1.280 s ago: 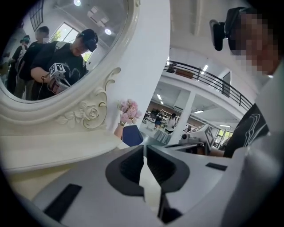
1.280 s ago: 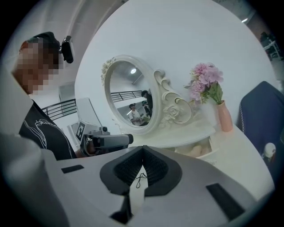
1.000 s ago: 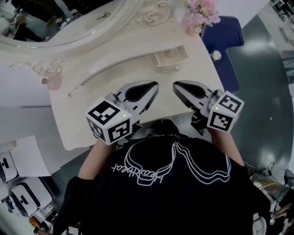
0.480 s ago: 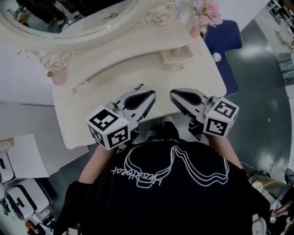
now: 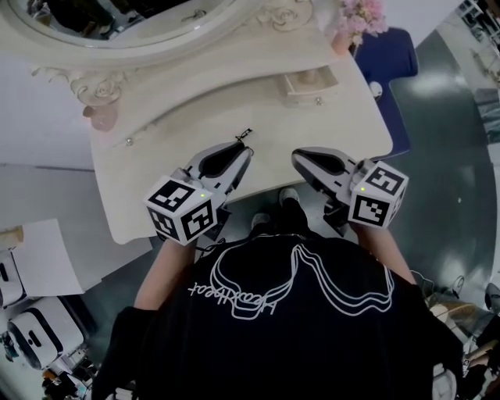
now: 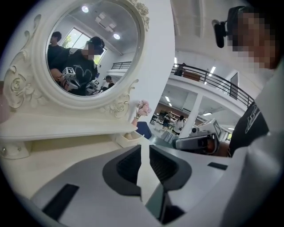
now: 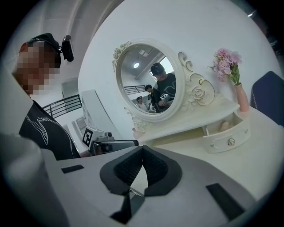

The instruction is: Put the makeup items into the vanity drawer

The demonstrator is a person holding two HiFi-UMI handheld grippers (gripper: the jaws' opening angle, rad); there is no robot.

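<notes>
The cream vanity table (image 5: 187,101) carries an oval mirror (image 6: 84,53) at its back. A small drawer (image 5: 311,83) stands pulled out at the right of the shelf, also seen as the drawer (image 7: 226,134), with a beige item (image 7: 225,125) inside. A small black thing (image 5: 244,134) lies on the tabletop just beyond my left gripper (image 5: 238,152). The left gripper (image 6: 145,148) shows a narrow gap as its jaws are opening, with nothing between them. My right gripper (image 5: 301,156) hovers over the front edge; the right gripper (image 7: 142,150) is shut and empty.
A pink vase of flowers (image 5: 355,19) stands at the table's back right, and a pink jar (image 5: 101,117) at the back left. A blue seat (image 5: 391,58) sits right of the table. White paper (image 5: 47,266) and devices lie on the floor at the left.
The table has slid lower in the head view. My left gripper has turned onto its side, and the small black thing now shows at its tip. The right gripper has hardly moved.
</notes>
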